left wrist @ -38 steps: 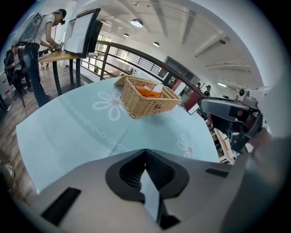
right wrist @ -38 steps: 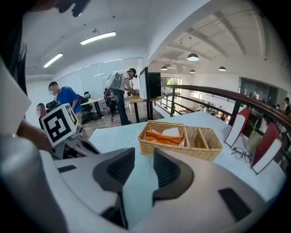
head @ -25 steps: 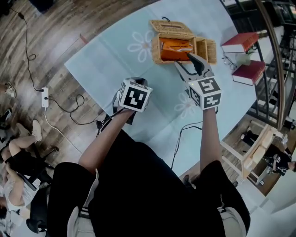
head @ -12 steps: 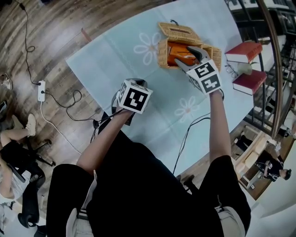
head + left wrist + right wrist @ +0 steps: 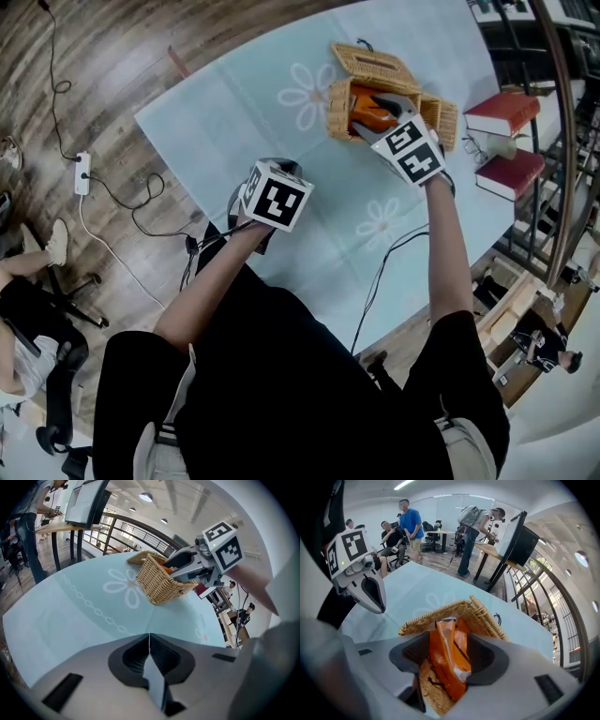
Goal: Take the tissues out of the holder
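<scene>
Jaws of the right gripper [image 5: 449,654] stood spread wide, one on each side of the orange tissue pack [image 5: 446,641], and I could see no pad pressing on it. The pack sat inside the wicker holder [image 5: 338,114] at the far side of the counter [image 5: 234,112], directly under and between those jaws. In the right gripper view its long axis ran along the gap and away from the camera, so I judged that closing would catch it across its narrow width. That was the relation the grasp turned on: the pack already lay within reach of the right gripper and needed no further sideways approach.

The left gripper [image 5: 149,637] had its jaws clenched together on nothing. It hung over the near part of the counter, well apart from the holder, so the right hand was plainly the nearer one.

Compared with a second earlier, the right gripper had gone from the near edge of the holder forward and down into its open top, and its jaws had just been opening, with the pack now between them. The left gripper had hardly shifted
</scene>
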Demonstrator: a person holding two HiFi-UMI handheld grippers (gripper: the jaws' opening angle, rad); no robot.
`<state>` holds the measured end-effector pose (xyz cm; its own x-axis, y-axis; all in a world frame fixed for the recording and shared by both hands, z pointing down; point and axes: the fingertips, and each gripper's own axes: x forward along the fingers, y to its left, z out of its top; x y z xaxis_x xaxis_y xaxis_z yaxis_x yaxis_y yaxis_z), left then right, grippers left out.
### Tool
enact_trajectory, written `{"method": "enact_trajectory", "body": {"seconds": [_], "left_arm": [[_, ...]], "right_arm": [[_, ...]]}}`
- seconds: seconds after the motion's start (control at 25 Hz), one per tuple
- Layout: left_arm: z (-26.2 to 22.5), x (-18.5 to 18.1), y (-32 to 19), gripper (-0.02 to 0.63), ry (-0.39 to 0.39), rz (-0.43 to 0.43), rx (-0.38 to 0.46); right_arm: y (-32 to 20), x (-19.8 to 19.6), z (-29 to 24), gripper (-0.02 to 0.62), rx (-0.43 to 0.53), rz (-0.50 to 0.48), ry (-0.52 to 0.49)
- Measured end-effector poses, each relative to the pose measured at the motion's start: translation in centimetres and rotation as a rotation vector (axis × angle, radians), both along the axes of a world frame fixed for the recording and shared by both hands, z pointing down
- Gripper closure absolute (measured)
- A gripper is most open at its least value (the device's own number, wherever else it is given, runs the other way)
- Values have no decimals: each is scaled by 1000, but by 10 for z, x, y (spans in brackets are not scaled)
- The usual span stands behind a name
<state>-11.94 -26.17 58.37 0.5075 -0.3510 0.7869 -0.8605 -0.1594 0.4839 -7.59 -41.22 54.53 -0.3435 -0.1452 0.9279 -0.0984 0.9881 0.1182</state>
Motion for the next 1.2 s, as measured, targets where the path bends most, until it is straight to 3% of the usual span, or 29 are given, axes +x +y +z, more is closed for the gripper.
{"method": "enact_trajectory", "body": {"seconds": [0.16, 0.28, 0.64, 1.2], "left_arm": [[0, 2, 3, 594, 7, 4, -2], [0, 2, 4, 594, 8, 4, -8], [6, 0, 8, 594, 8, -10, -17], [3, 4, 9, 595, 5, 0, -25]], "right_arm": [[0, -2, 6, 353, 5, -24, 29], [-3, -3, 9, 438, 25, -42, 49], [1, -2, 15, 572, 38, -52, 67], [-1, 2, -25, 581, 137, -6, -1]]}}
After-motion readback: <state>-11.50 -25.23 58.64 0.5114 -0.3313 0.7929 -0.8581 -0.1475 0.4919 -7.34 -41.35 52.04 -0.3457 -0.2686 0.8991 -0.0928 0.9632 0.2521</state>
